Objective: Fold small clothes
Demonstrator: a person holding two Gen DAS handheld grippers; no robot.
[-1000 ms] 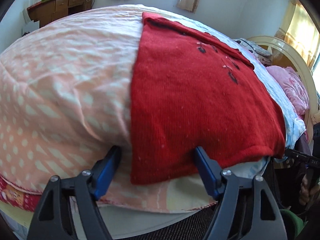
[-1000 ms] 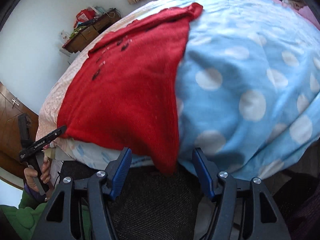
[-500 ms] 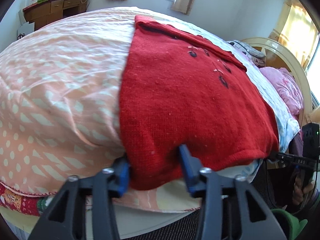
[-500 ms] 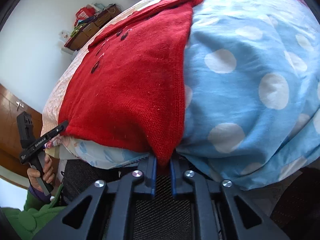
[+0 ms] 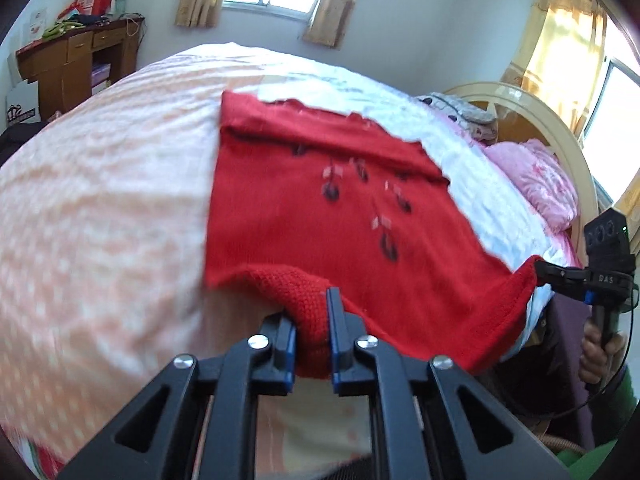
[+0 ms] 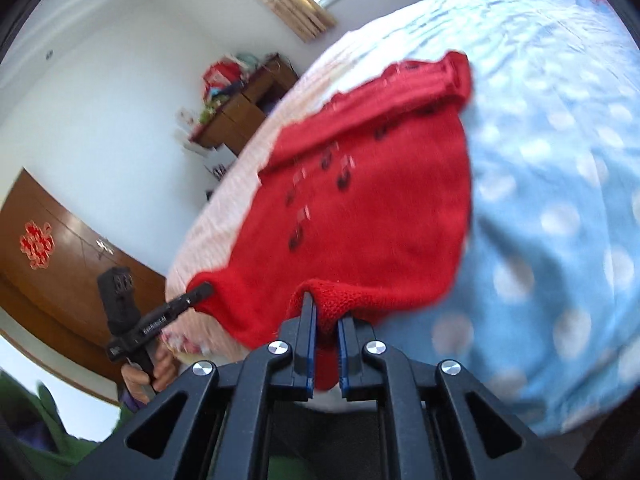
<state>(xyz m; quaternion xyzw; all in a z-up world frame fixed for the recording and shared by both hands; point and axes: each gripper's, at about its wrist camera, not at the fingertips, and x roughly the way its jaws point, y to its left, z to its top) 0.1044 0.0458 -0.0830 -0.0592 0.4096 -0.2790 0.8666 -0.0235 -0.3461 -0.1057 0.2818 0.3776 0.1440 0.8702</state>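
Note:
A red knitted sweater with small dark motifs lies on the bed, its far part flat. My left gripper is shut on the near left corner of the hem and holds it lifted off the bedding. My right gripper is shut on the near right corner of the same hem of the sweater, also lifted. Each gripper shows in the other's view: the right one at the far right, the left one at the left. The hem hangs stretched between them.
The bed has a peach patterned cover on the left and a blue dotted cover on the right. A pink pillow and cream headboard are at the right. A wooden desk stands by the far wall.
Both grippers closed on the near hem corners and lifted them up off the bed. The cameras rose, and the sweater's near edge now hangs between the grippers.

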